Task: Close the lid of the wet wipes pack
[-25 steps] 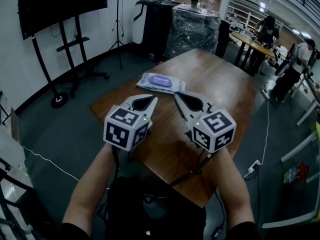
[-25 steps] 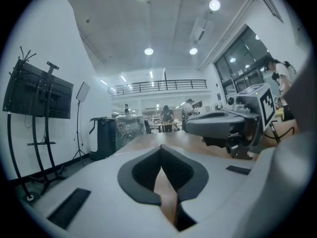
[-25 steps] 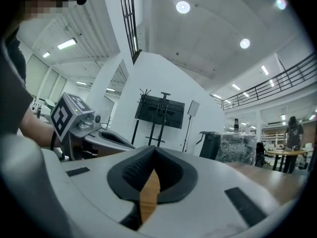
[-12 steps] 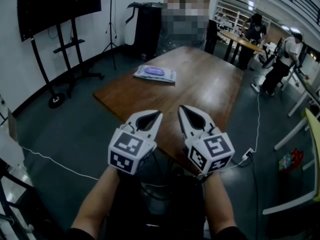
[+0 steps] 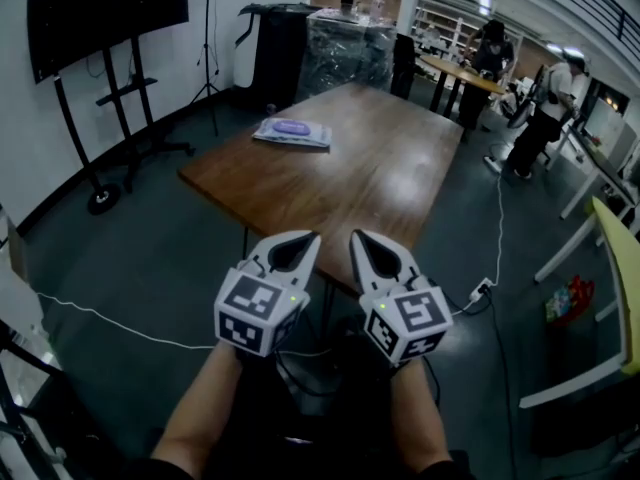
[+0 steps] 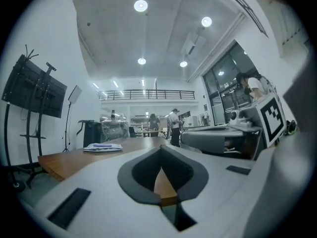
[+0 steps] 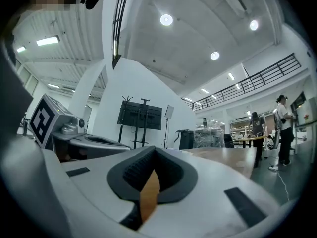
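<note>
You are holding both grippers side by side, low in front of you and pointing level toward the bench (image 5: 390, 173), with their tips just short of its near edge. The left gripper (image 5: 312, 238) is showing its jaws pressed together at the tips in the left gripper view, with nothing sitting between them; only a sliver of the brown bench top is peeking through the gap behind the tips. The right gripper (image 5: 355, 237) is doing the same: its jaws are meeting at the tips and nothing is caught in them. The two marker cubes are facing up at you, and your forearms are running back from them toward the bottom of the head view. The wet wipes pack (image 5: 292, 131) is lying flat near the far left corner of the bench, well apart from both grippers, and its purple lid is looking flat against the pack from here. Beyond the bench, people are standing at a far table (image 5: 462, 72), and a dark screen on a stand (image 5: 105, 13) is standing by the left wall.
</note>
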{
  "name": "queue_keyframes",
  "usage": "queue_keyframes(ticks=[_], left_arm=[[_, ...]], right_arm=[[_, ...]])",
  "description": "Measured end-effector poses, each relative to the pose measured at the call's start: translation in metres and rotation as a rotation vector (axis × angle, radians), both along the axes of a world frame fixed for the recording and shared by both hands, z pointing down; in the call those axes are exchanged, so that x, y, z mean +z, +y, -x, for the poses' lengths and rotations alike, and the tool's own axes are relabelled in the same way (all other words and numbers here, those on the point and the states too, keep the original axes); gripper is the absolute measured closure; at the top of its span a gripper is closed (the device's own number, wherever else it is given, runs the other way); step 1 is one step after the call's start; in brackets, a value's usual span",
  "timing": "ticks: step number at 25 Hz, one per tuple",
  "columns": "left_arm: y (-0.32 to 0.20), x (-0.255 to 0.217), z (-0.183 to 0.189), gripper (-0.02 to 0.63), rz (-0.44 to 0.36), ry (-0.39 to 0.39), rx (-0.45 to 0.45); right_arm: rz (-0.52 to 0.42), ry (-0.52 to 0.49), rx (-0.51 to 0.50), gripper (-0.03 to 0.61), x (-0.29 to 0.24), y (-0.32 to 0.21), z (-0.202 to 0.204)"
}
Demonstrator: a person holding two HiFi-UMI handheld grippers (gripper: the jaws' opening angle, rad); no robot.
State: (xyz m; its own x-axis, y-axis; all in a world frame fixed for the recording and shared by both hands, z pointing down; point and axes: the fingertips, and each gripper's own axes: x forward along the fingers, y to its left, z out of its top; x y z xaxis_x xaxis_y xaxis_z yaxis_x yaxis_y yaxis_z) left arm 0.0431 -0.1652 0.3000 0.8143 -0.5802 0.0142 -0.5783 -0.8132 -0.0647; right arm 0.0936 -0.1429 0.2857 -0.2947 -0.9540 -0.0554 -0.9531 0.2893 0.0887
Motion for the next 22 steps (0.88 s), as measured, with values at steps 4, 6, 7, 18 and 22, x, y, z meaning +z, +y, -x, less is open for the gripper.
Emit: queue_keyframes(ticks=[4, 6, 7, 18, 22], left_arm=[[0.017, 0.003, -0.005, 0.606, 0.000, 0.005, 0.012], [0.023, 0.003, -0.007, 0.607, -0.001, 0.002, 0.019], [0.026, 0.003, -0.007, 0.607, -0.002, 0.001, 0.022], [0.040, 0.008, -0.021, 0.606, 0.002, -0.003, 0.043], [0.041, 0.009, -0.024, 0.606, 0.003, -0.007, 0.042]], right_arm=[[-0.004, -0.007, 0.018, 0.571, 0.003, 0.021, -0.005], [-0.006, -0.011, 0.024, 0.571, 0.003, 0.028, -0.007], [-0.007, -0.012, 0.026, 0.571, 0.002, 0.031, -0.007], [-0.011, -0.030, 0.029, 0.571, 0.003, 0.043, -0.018], [-0.008, -0.031, 0.024, 0.571, 0.004, 0.044, -0.020]])
